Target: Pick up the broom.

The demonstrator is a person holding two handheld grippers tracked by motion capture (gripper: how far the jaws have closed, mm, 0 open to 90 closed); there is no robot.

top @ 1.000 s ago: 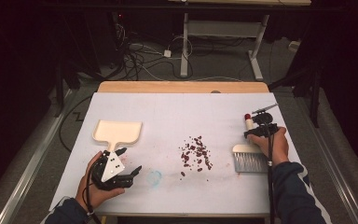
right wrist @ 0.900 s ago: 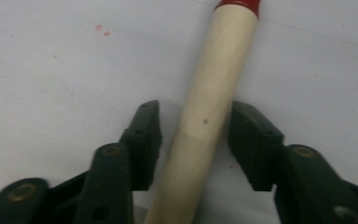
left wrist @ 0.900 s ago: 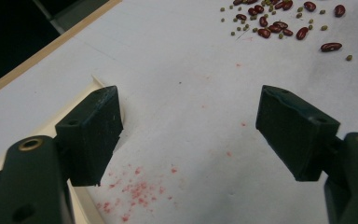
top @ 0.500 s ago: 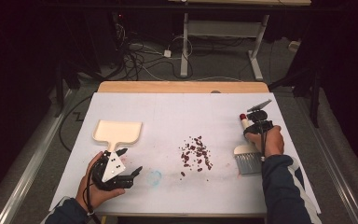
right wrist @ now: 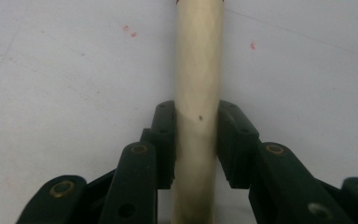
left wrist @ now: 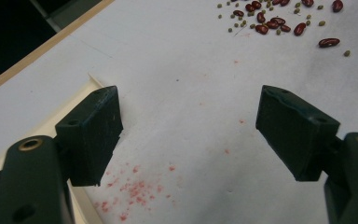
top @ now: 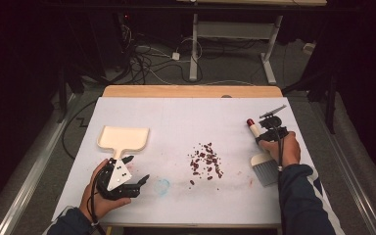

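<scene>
Right gripper (right wrist: 196, 140) jaws just closed, now clamped on brush (top: 263, 161) handle at table's (top: 186, 112) right side. Left gripper (left wrist: 189, 135) wide, holding nothing, just beside dustpan (top: 123, 139). Beans (top: 205, 160) mid-table between the 2.

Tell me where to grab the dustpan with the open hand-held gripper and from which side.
Grip the dustpan by its short flat handle, the narrow stub pointing toward the person. The left hand-held gripper is open just in front of it, so come in from the near side, jaws straddling the handle's two edges. The wide tray looks too broad to clamp.
</scene>
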